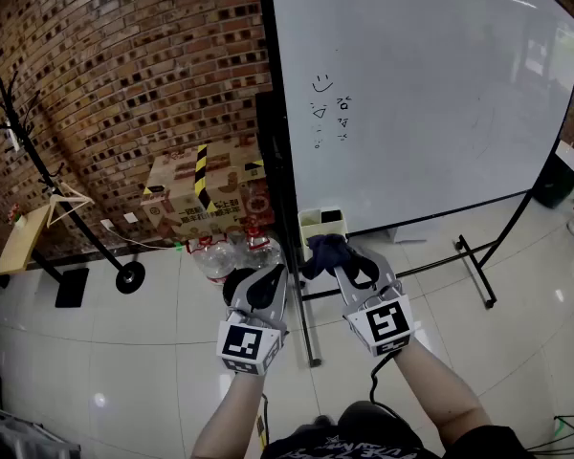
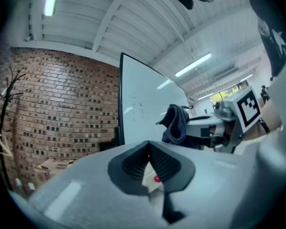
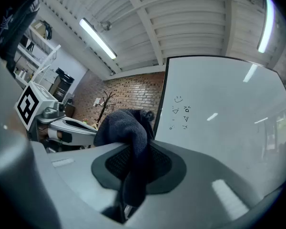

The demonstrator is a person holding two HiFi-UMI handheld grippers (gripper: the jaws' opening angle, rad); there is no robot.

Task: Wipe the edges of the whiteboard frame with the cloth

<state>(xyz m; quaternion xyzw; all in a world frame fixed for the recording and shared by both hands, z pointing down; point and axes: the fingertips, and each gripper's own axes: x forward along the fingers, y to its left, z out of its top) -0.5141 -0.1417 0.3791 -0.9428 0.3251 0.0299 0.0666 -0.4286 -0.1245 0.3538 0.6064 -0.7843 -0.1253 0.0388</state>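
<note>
The whiteboard (image 1: 430,94) stands on a black-legged stand, with its black frame's left edge (image 1: 274,113) running down toward my grippers. A few small scribbles mark the board. My right gripper (image 1: 352,264) is shut on a dark blue cloth (image 1: 327,250), which bunches above its jaws just below the board's lower left corner. In the right gripper view the cloth (image 3: 128,132) drapes over the gripper (image 3: 133,171), with the frame edge (image 3: 162,94) beyond. My left gripper (image 1: 241,285) sits beside it, shut and empty; in its own view (image 2: 150,159) the jaws meet on nothing.
Taped cardboard boxes (image 1: 206,194) and plastic bottles (image 1: 234,251) sit against the brick wall left of the board. A coat rack (image 1: 38,170) and wooden board (image 1: 24,237) stand farther left. A small box (image 1: 322,223) rests at the stand's base; a stand foot (image 1: 474,266) juts forward.
</note>
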